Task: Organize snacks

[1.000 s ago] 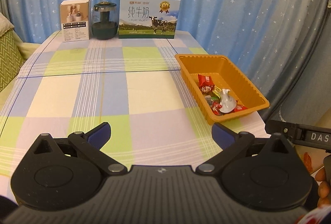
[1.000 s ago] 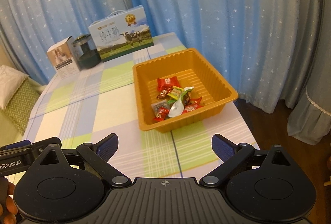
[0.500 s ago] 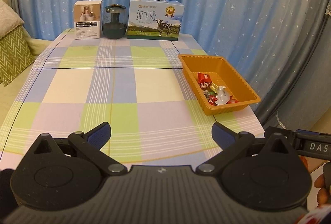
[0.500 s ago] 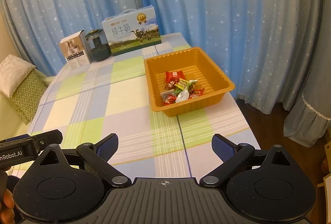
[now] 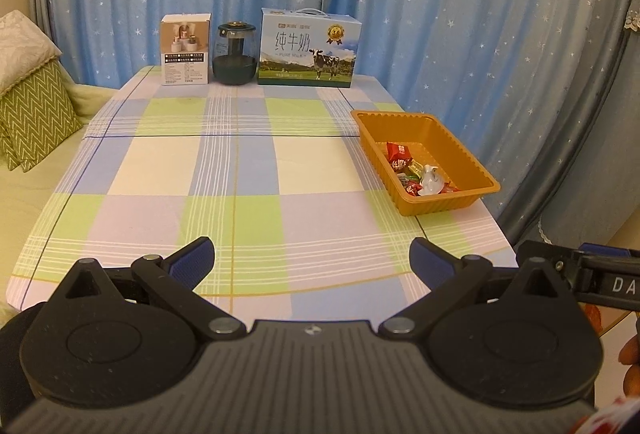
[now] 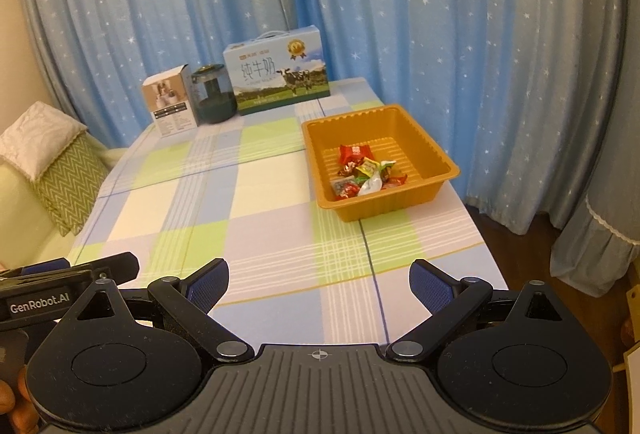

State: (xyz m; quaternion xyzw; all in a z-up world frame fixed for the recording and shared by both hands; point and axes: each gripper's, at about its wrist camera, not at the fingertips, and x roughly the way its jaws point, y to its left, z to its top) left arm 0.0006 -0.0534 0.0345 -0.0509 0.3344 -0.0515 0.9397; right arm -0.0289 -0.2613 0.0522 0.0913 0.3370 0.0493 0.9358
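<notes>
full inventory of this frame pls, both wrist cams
tray: 1, orange plastic, right side of the table, near its edge
wrapped snacks: a small pile, count unclear, mostly red with yellow, green and white, inside the tray
milk carton box: 1, blue and white with a cow picture, far edge of the table
glass jar: 1, dark with a lid, left of the milk carton box
small product box: 1, white, left of the jar
tablecloth: 1, checked green, blue, cream
curtains: blue with white stars, behind the table
cushion: 1, green zigzag, far left
left gripper: black, blue pads, jaws open, empty
right gripper: black, blue pads, jaws open, empty
</notes>
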